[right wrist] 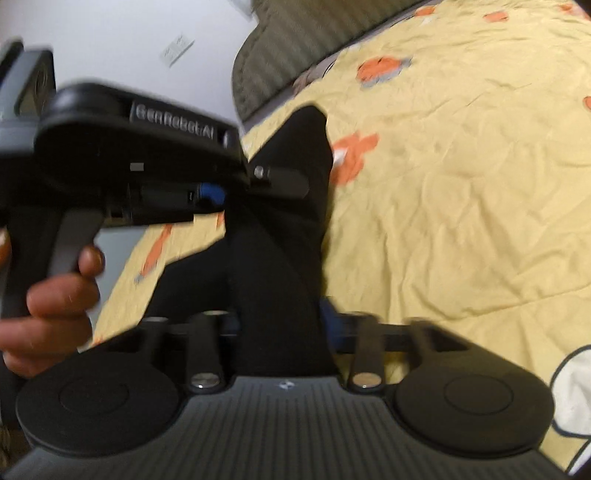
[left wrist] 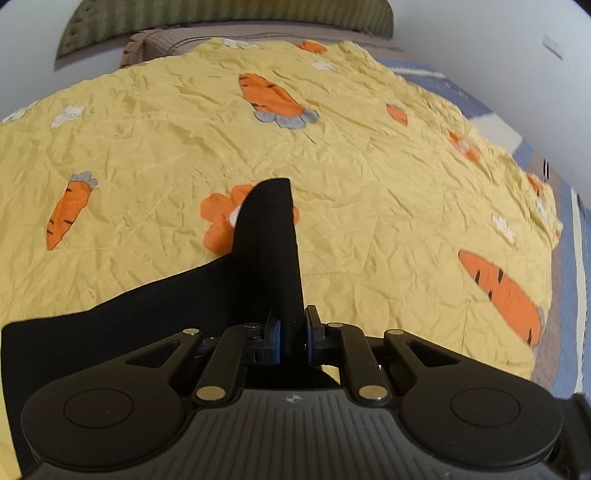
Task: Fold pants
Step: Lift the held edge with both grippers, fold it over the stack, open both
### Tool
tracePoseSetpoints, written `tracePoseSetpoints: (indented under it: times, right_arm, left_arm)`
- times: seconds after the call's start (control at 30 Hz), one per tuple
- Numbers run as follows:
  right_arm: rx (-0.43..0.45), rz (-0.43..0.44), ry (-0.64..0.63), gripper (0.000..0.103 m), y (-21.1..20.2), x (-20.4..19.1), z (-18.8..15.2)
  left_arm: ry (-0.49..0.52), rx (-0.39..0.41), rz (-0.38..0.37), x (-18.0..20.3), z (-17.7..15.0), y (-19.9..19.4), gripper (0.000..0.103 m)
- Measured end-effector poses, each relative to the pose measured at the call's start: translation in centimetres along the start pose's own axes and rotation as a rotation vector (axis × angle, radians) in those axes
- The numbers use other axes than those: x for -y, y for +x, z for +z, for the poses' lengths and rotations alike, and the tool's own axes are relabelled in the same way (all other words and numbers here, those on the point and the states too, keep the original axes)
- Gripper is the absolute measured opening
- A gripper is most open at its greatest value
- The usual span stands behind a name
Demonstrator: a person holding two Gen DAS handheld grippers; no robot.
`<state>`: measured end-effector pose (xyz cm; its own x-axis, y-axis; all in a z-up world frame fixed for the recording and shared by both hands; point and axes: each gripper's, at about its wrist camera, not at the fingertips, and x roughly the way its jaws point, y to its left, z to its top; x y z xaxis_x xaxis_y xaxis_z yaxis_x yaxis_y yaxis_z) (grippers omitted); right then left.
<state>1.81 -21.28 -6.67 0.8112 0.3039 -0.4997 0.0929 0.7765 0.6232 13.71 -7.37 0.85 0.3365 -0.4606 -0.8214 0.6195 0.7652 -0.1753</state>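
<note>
Black pants [left wrist: 264, 236] hang lifted above a yellow carrot-print bedspread [left wrist: 369, 192], both grippers pinching the fabric: the left gripper [left wrist: 291, 336] clamped on a narrow fold, the right gripper [right wrist: 282, 325] closed on a thicker bunch close by

bed [left wrist: 576, 295]: carries everything; a blue striped sheet shows at its edge, far right of the left hand-held gripper [left wrist: 291, 332].
quilt [left wrist: 369, 184]: yellow, creased, printed with orange carrots; spread over the bed ahead of and beside both hand-held grippers.
pants [left wrist: 129, 314]: black; the part trailing left of the left hand-held gripper seems to rest on the quilt.
headboard [left wrist: 221, 18]: green striped, far ahead.
</note>
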Motion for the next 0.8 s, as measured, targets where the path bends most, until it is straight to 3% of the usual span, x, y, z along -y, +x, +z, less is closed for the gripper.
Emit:
tracePoseSetpoints:
  times: [0.07, 0.13, 0.17, 0.2, 0.27, 0.4, 0.5, 0.53, 0.6, 0.67, 0.8]
  right_arm:
    - [0.011, -0.030, -0.105, 0.022, -0.2, -0.9, -0.2]
    - [0.020, -0.059, -0.222, 0.021, -0.3, -2.2, -0.4]
    - [0.027, -0.077, -0.288, 0.020, -0.4, -2.9, -0.6]
    - [0.032, -0.094, -0.356, 0.020, -0.3, -3.7, -0.9]
    - [0.038, -0.122, -0.471, 0.020, -0.7, -5.0, -1.5]
    - [0.045, -0.164, -0.629, 0.020, -0.6, -6.6, -2.4]
    - [0.055, -0.190, -0.721, 0.020, -0.2, -7.3, -3.0]
    - [0.058, -0.192, -0.738, 0.020, -0.2, -7.5, -3.2]
    - [0.060, -0.194, -0.760, 0.020, -0.2, -7.6, -3.3]
    - [0.059, -0.190, -0.763, 0.020, -0.3, -7.5, -3.3]
    - [0.053, -0.183, -0.755, 0.020, -0.3, -7.3, -3.3]
  left_arm:
    - [0.015, -0.019, 0.012, 0.3, 0.3, 0.1, 0.016]
    - [0.028, -0.046, 0.027, 0.7, 0.5, 0.1, 0.027]
    - [0.033, -0.059, 0.032, 0.8, 0.6, 0.1, 0.043]
    - [0.038, -0.062, 0.035, 0.9, 0.5, 0.2, 0.065]
    - [0.044, -0.047, 0.061, 1.0, 0.6, 0.1, 0.083]
    - [0.058, -0.028, 0.123, 1.3, 1.0, 0.3, 0.083]
    - [0.099, -0.037, 0.185, 1.8, 0.7, 1.4, 0.080]
    - [0.119, -0.033, 0.206, 2.1, 0.4, 1.7, 0.070]
    - [0.139, -0.051, 0.231, 2.3, -0.1, 2.4, 0.025]
    - [0.113, -0.058, 0.208, 2.1, -0.5, 2.7, 0.019]
    - [0.124, -0.026, 0.247, 2.6, -0.9, 2.6, 0.011]
